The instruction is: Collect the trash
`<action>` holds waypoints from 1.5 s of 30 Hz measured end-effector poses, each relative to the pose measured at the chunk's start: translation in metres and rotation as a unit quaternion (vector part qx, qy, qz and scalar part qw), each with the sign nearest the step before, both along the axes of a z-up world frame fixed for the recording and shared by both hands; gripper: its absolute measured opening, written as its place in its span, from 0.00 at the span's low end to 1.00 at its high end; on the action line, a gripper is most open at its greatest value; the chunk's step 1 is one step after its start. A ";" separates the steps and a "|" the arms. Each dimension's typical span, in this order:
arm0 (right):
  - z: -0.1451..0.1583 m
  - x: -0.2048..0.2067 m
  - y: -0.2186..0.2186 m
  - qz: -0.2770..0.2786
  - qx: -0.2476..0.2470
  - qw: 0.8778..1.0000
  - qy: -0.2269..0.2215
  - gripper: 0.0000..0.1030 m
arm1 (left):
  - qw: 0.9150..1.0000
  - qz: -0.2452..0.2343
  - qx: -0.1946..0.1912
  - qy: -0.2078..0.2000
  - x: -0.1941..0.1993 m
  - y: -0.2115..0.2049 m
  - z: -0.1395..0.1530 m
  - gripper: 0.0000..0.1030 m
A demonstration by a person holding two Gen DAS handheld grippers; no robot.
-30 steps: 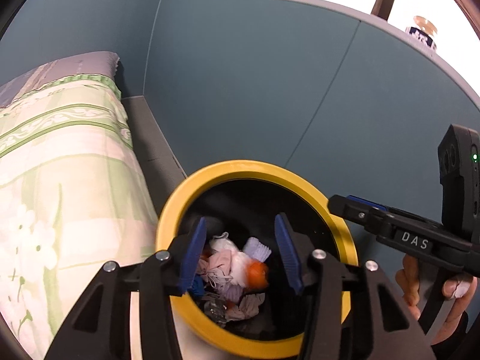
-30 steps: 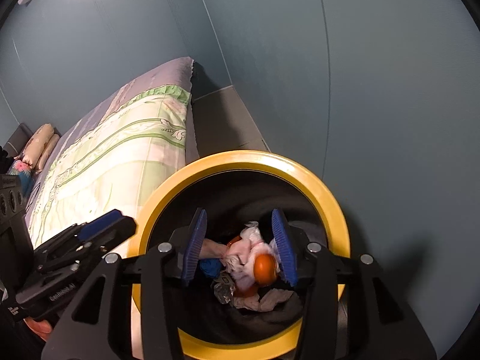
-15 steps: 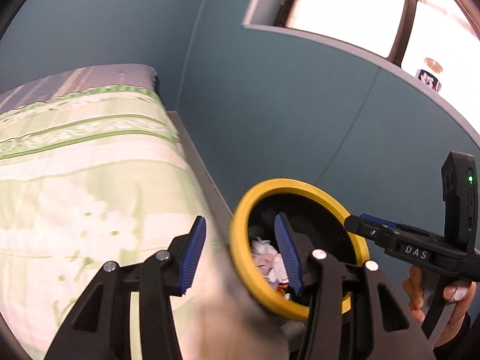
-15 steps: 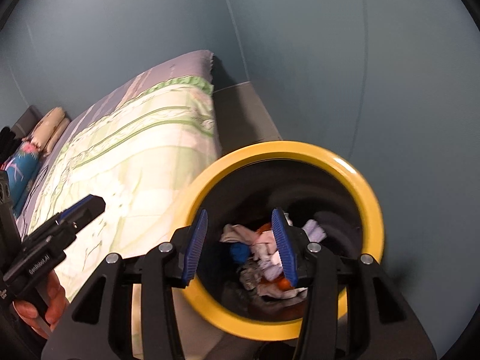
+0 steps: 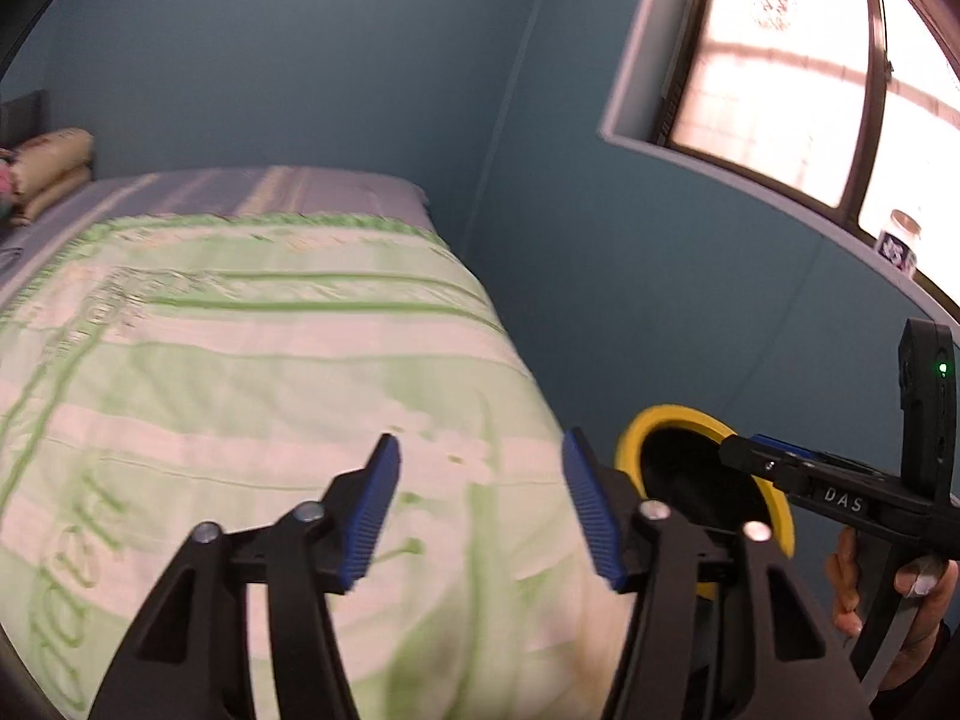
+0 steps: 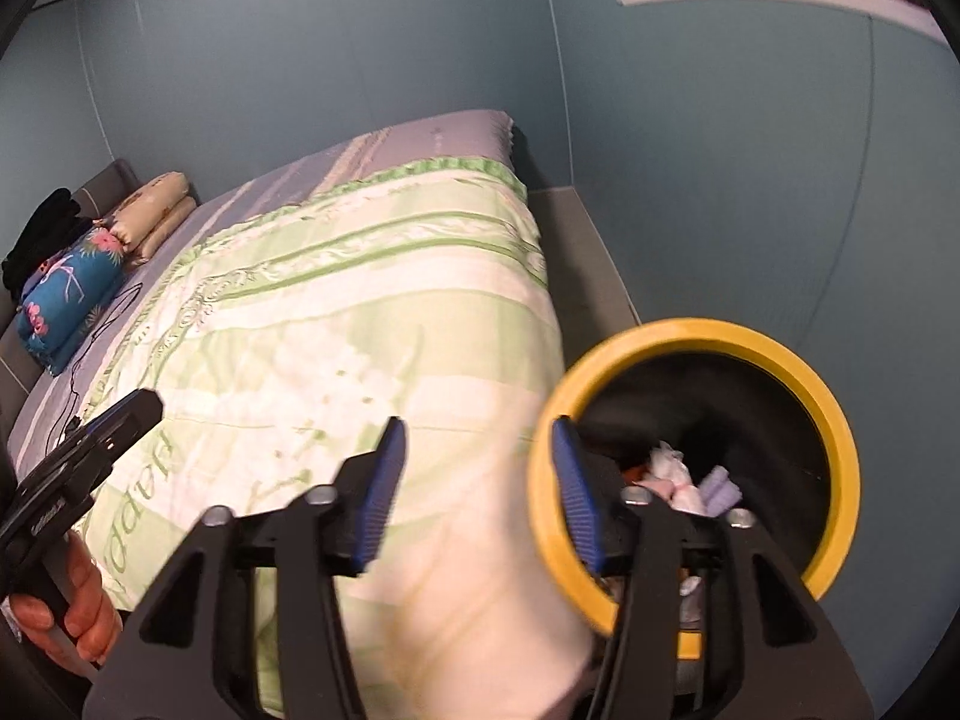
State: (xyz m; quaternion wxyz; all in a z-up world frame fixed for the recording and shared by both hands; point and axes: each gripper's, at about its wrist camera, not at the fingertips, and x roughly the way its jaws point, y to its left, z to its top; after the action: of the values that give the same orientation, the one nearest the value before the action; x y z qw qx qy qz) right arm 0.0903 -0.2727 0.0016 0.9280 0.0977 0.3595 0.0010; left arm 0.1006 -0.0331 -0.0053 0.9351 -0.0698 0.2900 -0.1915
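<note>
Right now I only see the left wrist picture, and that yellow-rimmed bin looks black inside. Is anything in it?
Observer: Yes. The right wrist view looks down into the bin and shows crumpled white and lilac trash at the bottom.
Operator: Are the right tongs holding anything?
Observer: No. The right tongs are open and empty, over the bedspread.
Operator: Any rubbish on the bed?
Observer: None that I can see. A blue flowered pillow lies at the head.
</note>
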 end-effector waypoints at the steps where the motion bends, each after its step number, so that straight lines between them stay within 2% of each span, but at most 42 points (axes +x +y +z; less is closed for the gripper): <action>1: 0.003 0.000 0.008 0.002 0.000 1.000 -0.005 0.56 | 1.000 0.009 0.003 -0.010 -0.006 0.010 0.004 0.59; 3: 0.009 -0.001 0.024 0.001 -0.007 1.000 -0.015 0.60 | 0.999 0.023 0.003 -0.027 -0.016 0.027 0.011 0.62; 8: 0.025 -0.016 0.054 -0.008 -0.026 0.998 -0.056 0.77 | 0.997 0.051 -0.007 -0.064 -0.040 0.055 0.026 0.77; 13: 0.040 -0.041 0.075 -0.030 -0.059 0.990 -0.123 0.92 | 0.991 0.078 -0.004 -0.106 -0.069 0.072 0.036 0.88; 16: 0.044 -0.055 0.086 -0.053 -0.081 0.983 -0.155 0.92 | 0.989 0.084 -0.008 -0.122 -0.085 0.074 0.040 0.92; 20: 0.046 -0.072 0.093 -0.065 -0.081 0.980 -0.172 0.92 | 0.988 0.089 -0.023 -0.128 -0.104 0.080 0.044 0.92; 25: 0.050 -0.092 0.100 -0.082 -0.094 0.972 -0.199 0.92 | 0.984 0.103 -0.017 -0.147 -0.124 0.080 0.048 0.92; 31: 0.050 -0.103 0.105 -0.086 -0.091 0.970 -0.207 0.92 | 0.980 0.114 -0.013 -0.164 -0.140 0.080 0.053 0.92; 45: 0.042 -0.104 0.099 -0.104 -0.090 0.971 -0.198 0.92 | 0.982 0.102 -0.012 -0.159 -0.147 0.071 0.052 0.92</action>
State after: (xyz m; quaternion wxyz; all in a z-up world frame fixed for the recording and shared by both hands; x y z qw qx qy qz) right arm -0.0134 -0.1737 0.0435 0.9807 0.0486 0.1553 -0.1083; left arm -0.0465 0.0378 0.0464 0.9830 -0.0791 0.1263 -0.1070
